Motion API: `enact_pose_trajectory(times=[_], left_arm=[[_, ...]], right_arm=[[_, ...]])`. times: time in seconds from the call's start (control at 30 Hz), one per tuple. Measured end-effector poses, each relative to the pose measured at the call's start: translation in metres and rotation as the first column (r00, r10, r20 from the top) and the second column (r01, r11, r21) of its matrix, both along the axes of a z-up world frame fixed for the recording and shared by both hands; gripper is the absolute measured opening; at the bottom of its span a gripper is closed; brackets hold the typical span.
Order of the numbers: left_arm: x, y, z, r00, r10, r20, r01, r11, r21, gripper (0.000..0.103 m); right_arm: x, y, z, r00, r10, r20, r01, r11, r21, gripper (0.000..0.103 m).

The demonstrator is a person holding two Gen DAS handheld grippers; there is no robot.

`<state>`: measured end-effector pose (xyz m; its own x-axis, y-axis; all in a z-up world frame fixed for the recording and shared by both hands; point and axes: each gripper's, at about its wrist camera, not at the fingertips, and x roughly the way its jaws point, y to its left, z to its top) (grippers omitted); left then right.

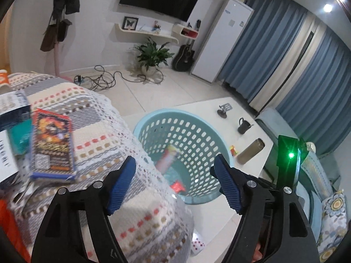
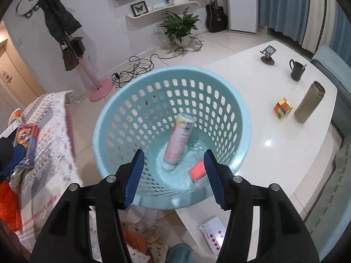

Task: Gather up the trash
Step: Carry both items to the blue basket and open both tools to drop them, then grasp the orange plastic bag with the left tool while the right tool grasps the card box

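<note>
A light-blue perforated basket [image 2: 114,118] stands at the edge of a white table [image 2: 274,153]. Inside lie a pink tube-shaped package [image 2: 178,140] and a small red packet [image 2: 197,172]. My right gripper [image 2: 173,175] is open and empty, hovering above the basket's near rim. My left gripper [image 1: 173,184] is open and empty, over the corner of a patterned cloth [image 1: 92,131], with the basket [image 1: 197,131] just beyond. A colourful snack box [image 1: 52,146] lies on the cloth left of the left gripper; it also shows in the right wrist view [image 2: 27,144].
On the table stand a Rubik's cube [image 2: 283,108], a brown flask [image 2: 309,102], a dark mug [image 2: 297,69] and a phone stand [image 2: 267,54]. Boxes and papers [image 1: 13,114] sit at the cloth's left. A patterned card box [image 2: 214,234] lies on the floor. Cables [image 2: 136,65] cross the floor.
</note>
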<state>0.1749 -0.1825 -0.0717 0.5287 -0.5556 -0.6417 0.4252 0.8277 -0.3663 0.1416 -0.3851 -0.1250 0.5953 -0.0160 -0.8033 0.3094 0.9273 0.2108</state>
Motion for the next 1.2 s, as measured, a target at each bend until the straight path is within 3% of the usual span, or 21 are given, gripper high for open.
enact_pose_trajectory(times=[0.33, 0.47, 0.63, 0.87, 1.03, 1.2], left_arm=[[-0.065, 0.072, 0.05, 0.981, 0.111, 0.159, -0.106, 0.994, -0.04, 0.076], [-0.091, 0.113, 0.066, 0.958, 0.19, 0.215, -0.186, 0.982, -0.037, 0.082], [-0.12, 0.168, 0.067, 0.915, 0.312, 0.257, -0.325, 0.946, 0.008, 0.09], [-0.128, 0.226, 0.038, 0.892, 0.42, 0.17, -0.433, 0.9, 0.048, 0.093], [-0.111, 0.24, 0.007, 0.907, 0.414, 0.072, -0.418, 0.907, 0.055, 0.093], [-0.096, 0.231, -0.009, 0.919, 0.392, 0.03, -0.393, 0.915, 0.085, 0.093]], right_arm=[[-0.031, 0.065, 0.065, 0.975, 0.14, 0.171, -0.132, 0.99, -0.056, 0.053], [-0.04, 0.098, 0.085, 0.952, 0.206, 0.225, -0.192, 0.978, -0.083, 0.053], [-0.043, 0.14, 0.097, 0.923, 0.287, 0.256, -0.264, 0.957, -0.119, 0.053], [-0.029, 0.188, 0.092, 0.901, 0.365, 0.236, -0.333, 0.928, -0.166, 0.053], [-0.005, 0.206, 0.081, 0.892, 0.406, 0.2, -0.381, 0.912, -0.153, 0.053], [0.022, 0.212, 0.073, 0.891, 0.425, 0.161, -0.414, 0.905, -0.098, 0.053]])
